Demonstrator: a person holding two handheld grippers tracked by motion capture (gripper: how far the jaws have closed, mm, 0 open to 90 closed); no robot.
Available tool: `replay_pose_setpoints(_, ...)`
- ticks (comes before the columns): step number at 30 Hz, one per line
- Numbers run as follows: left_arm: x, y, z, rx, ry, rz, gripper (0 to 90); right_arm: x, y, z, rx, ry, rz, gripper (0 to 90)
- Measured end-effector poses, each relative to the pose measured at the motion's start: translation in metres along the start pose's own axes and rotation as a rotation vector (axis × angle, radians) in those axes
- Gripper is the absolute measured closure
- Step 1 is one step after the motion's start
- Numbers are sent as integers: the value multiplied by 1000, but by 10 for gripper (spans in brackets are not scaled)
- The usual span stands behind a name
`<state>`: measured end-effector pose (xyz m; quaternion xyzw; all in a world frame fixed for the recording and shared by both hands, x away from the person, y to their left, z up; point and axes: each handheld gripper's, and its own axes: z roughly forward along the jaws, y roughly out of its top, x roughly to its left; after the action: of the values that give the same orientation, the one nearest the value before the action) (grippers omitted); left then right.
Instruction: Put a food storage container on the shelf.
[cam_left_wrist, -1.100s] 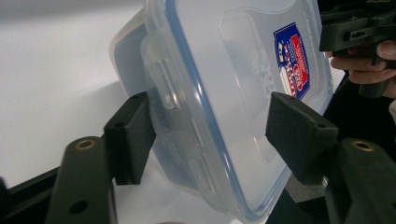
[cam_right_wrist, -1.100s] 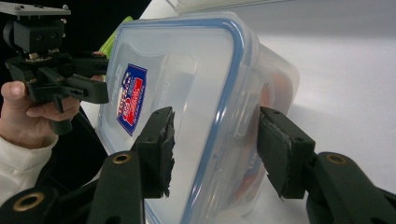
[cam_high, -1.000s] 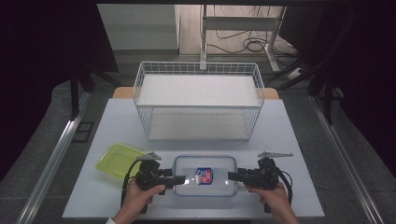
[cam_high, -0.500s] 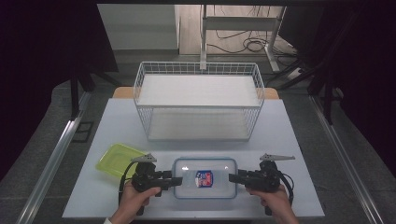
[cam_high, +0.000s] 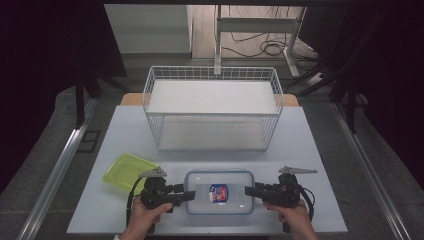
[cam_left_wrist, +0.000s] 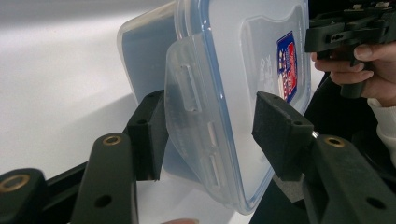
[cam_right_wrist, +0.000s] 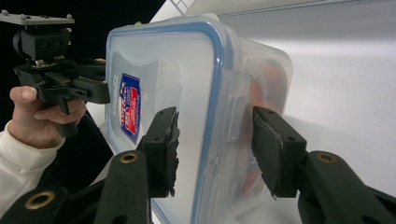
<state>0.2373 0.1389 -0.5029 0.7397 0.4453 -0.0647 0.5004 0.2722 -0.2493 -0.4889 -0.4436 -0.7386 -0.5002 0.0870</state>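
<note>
You are bracing a clear plastic food box (cam_high: 218, 191) between both grippers at the near edge of the white table (cam_high: 320, 150), its blue-rimmed lid on and a red-and-blue label (cam_high: 218, 192) showing on top. Your left gripper (cam_high: 186, 196) is straddling the box's left end: in the left gripper view its jaws are standing either side of the side clip (cam_left_wrist: 191, 112), one pad (cam_left_wrist: 152, 133) against the box wall and the other standing a little off the lid, having just been closing on it. Your right gripper (cam_high: 248, 190) is doing the same at the right end; in the right gripper view its jaws are clamping that end, one pad (cam_right_wrist: 164, 144) on the lid and the other (cam_right_wrist: 273, 149) at the box's wall. Just left of your left hand (cam_high: 142, 220), a yellow-green lid (cam_high: 127, 171) is lying flat on the table. Farther back, a white wire basket (cam_high: 212, 107) is standing in the middle of the table, well apart from the box.
</note>
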Motion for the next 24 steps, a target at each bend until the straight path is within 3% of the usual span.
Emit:
replay_pose_setpoints(11, -1, -1, -2, -20, 5, 6, 484, 2, -1, -2, -8, 2, 12, 537)
replay_pose_setpoints(12, -1, -1, -3, -26, 4, 9, 486, 5, -1, -2, -7, -10, -6, 536)
replay_pose_setpoints(24, -6, 3, -3, -29, 6, 25, 487, 6, 0, -7, -26, -5, -12, 537)
